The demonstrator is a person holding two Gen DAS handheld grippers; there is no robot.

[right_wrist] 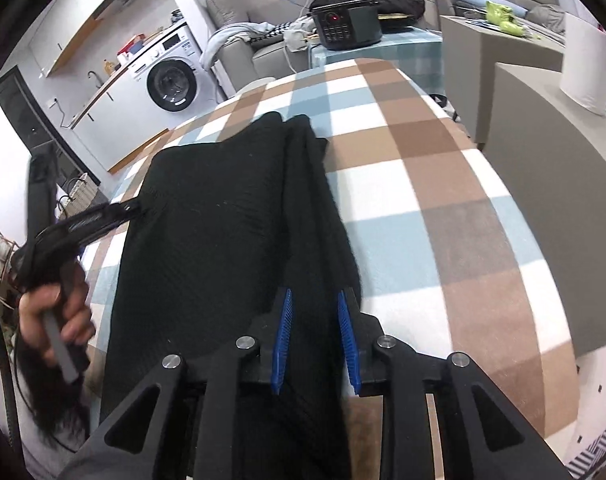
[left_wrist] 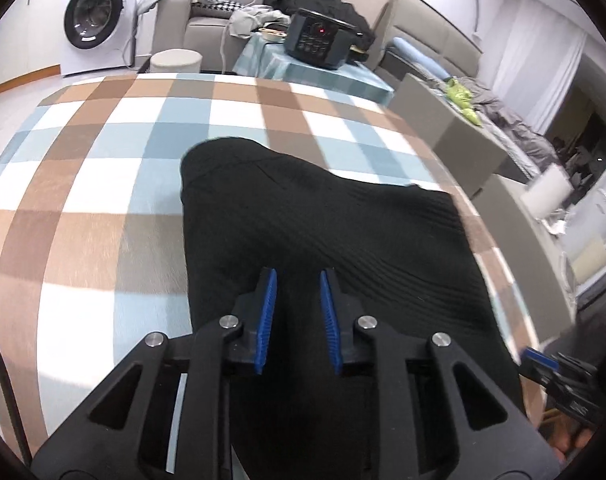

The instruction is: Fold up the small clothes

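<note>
Black ribbed knit garment (right_wrist: 223, 232) is lying on the table (right_wrist: 443, 208), which is covered with a checked cloth. Right gripper (right_wrist: 315, 344) is hovering over the near right edge with its fingers (right_wrist: 283, 340) parted and fabric showing between them; whether they are touching it cannot be told. Left gripper (left_wrist: 297, 316) is sitting over the near left portion, its fingers (left_wrist: 267, 316) also parted, not clamping. Judging by its drape and bunched ridge, the knit is soft, light and stretchy; taking hold at near corners or hems appears advisable. Farther off, a dark cooker (right_wrist: 345, 26) is standing on another table.
</note>
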